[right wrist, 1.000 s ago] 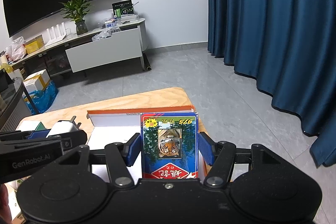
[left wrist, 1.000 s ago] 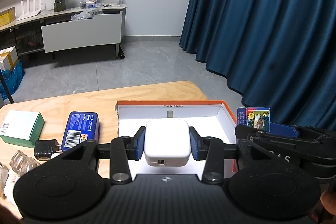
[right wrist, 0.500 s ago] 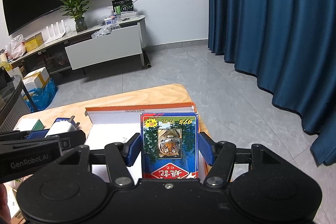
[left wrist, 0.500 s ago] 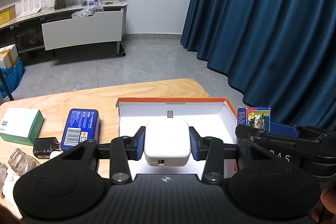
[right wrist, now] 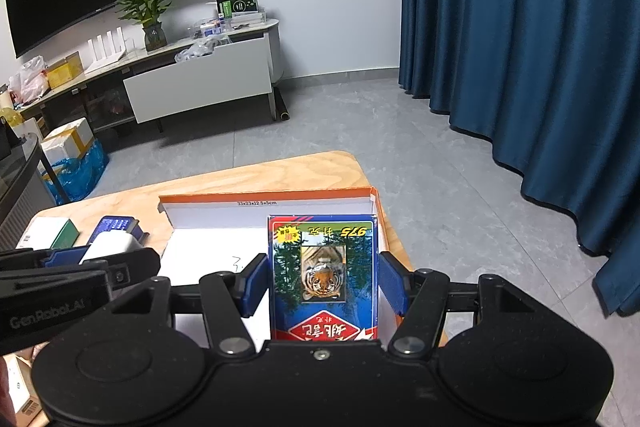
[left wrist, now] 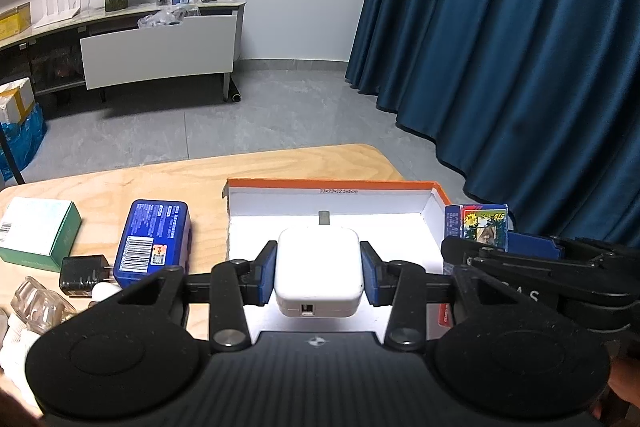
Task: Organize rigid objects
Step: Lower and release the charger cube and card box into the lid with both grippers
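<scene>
My left gripper (left wrist: 319,275) is shut on a white charger block (left wrist: 319,269) and holds it over the open white box with an orange rim (left wrist: 332,183). My right gripper (right wrist: 323,285) is shut on a blue card box with a tiger picture (right wrist: 323,275), held over the right side of the same box (right wrist: 264,195). The card box (left wrist: 478,226) and right gripper also show at the right of the left wrist view. The left gripper and charger (right wrist: 110,245) show at the left of the right wrist view.
On the wooden table (left wrist: 160,183) left of the box lie a blue tin (left wrist: 154,237), a green and white carton (left wrist: 36,233), a black plug (left wrist: 82,273) and clear bottles (left wrist: 38,303). Blue curtains (left wrist: 520,67) hang to the right. A TV cabinet (left wrist: 160,47) stands beyond.
Both grippers have moved slightly forward over the box with their objects still held. The grips have not changed.
</scene>
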Available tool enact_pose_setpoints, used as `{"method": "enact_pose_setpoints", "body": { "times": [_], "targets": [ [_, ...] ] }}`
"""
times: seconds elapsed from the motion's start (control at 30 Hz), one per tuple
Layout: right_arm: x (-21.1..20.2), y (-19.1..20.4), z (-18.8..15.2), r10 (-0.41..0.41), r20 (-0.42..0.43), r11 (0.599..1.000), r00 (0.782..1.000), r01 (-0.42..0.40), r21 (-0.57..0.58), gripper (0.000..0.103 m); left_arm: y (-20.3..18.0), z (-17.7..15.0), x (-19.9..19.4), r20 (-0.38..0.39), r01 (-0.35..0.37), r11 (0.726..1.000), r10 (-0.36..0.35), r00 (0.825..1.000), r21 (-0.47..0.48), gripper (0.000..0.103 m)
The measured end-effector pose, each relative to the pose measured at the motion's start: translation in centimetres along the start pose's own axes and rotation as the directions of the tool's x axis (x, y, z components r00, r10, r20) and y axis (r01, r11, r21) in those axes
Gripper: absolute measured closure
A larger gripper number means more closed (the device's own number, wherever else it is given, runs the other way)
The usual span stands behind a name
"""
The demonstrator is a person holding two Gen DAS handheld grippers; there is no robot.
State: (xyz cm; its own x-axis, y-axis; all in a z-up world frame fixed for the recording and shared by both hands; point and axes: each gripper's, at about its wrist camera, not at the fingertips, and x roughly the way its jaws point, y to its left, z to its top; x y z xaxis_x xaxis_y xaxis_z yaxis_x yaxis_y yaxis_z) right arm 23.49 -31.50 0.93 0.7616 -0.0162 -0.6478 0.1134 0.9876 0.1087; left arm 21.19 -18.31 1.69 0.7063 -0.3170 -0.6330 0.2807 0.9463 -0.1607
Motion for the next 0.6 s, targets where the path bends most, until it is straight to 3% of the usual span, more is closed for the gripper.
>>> {"method": "enact_pose_setpoints", "body": {
  "times": [0.27, 0.5, 0.57, 0.6],
  "targets": [
    [2.1, 0.3, 0.3, -0.012, -0.02, 1.0, 1.0, 0.012, -0.017, 0.032, 0.2, 0.0, 0.5, -0.006, 0.002, 1.0, -0.002, 1.0, -0.01, 0.061],
    [5.8, 0.3, 1.2, -0.018, -0.089, 0.999, 0.996, 0.016, -0.028, 0.031, 0.4, 0.0, 1.4, -0.021, -0.002, 1.0, 0.001, 1.0, -0.016, 0.061],
    [6.0, -0.1, 1.3, -0.017, -0.052, 1.0, 0.999, 0.016, -0.014, 0.031, 0.4, -0.1, 1.7, -0.027, -0.002, 1.0, 0.001, 1.0, -0.017, 0.061],
    [5.9, -0.3, 1.5, -0.006, -0.029, 1.0, 1.0, 0.006, -0.009, 0.025, 0.4, 0.0, 1.9, -0.029, -0.003, 1.0, 0.002, 1.0, -0.014, 0.061]
  ]
}}
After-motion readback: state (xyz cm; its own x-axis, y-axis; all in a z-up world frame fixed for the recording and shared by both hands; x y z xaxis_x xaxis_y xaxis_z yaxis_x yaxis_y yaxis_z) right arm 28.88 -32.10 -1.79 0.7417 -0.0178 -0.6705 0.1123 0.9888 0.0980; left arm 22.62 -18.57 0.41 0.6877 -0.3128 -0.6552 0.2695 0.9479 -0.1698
